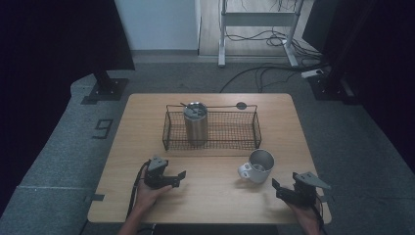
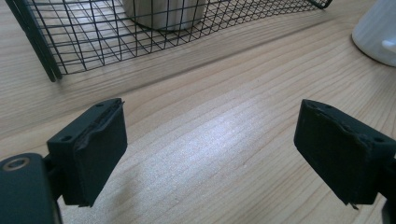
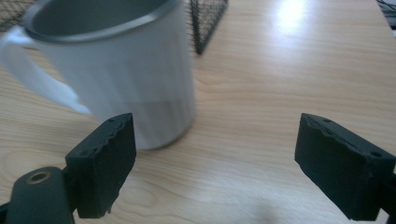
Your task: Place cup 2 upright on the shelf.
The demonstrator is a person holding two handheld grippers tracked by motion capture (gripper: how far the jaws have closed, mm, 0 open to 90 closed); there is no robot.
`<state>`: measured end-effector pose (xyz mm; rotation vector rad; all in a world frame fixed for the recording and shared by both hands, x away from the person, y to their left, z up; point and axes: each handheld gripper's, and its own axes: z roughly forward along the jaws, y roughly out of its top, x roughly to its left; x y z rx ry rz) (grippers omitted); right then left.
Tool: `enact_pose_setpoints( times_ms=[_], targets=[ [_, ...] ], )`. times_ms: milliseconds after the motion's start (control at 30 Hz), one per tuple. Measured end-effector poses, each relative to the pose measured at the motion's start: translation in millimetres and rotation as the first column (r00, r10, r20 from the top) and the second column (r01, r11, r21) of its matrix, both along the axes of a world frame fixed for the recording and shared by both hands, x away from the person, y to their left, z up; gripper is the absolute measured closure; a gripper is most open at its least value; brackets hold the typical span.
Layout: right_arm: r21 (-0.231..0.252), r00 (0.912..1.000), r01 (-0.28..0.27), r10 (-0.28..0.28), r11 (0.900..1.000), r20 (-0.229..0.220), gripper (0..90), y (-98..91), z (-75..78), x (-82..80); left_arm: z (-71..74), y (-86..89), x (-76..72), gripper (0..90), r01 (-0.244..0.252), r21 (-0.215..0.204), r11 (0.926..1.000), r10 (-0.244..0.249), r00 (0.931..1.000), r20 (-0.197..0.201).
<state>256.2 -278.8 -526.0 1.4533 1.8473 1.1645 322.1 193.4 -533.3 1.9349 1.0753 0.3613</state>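
Observation:
A white mug (image 1: 258,166) with a metal-lined inside stands upright on the wooden table (image 1: 215,196), front right, its handle to the left. Behind it, a black wire basket (image 1: 210,146) holds an upright steel tumbler (image 1: 195,123) in its left part. My left gripper (image 1: 179,179) rests open at the front left, pointing right toward the mug. In the left gripper view the gripper (image 2: 211,112) has bare wood between the jaws, with the basket (image 2: 93,42) ahead and the mug (image 2: 378,32) at far right. My right gripper (image 1: 277,190), also (image 3: 215,123), is open just short of the mug (image 3: 121,70).
A small dark round disc (image 1: 241,105) sits at the basket's back rim. The table's front edge runs close under both hands. Beyond the table are dark panels on stands (image 1: 105,83), a white desk frame (image 1: 257,19) and cables (image 1: 274,68) on grey carpet.

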Motion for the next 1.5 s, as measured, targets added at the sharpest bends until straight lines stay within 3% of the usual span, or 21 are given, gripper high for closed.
enact_pose_setpoints(
  times_ms=[700, 1500],
  targets=[
    [0.027, 0.9959, -0.090, 0.090, 0.9955, 0.000, 6.4, 32.2, 4.9, 10.8, -0.5, 3.9, -0.2, 9.8, -0.007, -0.007, 0.9999, 0.007, 0.9999, -0.007],
    [-0.017, 0.9963, -0.086, 0.086, 0.9962, -0.009, 0.8, 58.3, 0.6, 38.6, -0.3, 6.2, -0.5, 9.8, -0.009, -0.009, 0.9999, 0.009, 0.9999, -0.009]
  ],
)
